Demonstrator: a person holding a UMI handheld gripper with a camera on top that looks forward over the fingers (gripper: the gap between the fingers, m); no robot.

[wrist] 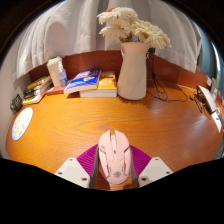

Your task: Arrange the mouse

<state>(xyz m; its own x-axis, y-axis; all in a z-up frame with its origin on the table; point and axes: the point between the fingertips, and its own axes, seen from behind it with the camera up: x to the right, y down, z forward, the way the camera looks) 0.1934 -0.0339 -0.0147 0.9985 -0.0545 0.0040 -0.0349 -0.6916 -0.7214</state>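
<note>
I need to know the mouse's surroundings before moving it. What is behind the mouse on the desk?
Beyond the mouse, held between the gripper fingers, is bare desk, then a white vase of flowers and books. Under the mouse is hidden.

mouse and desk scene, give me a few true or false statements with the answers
1. A pale pink mouse sits between the gripper fingers. True.
2. The mouse lies on a blue mousepad. False: it rests on the bare wooden desk; the purple at its sides is the fingers' pads.
3. A white vase with pale flowers stands beyond the mouse. True.
4. The books are stacked to the right of the vase. False: they lie to its left.
5. The vase lies tipped on its side. False: it stands upright.
6. The mouse is closer to the fingers than the vase is. True.
</note>
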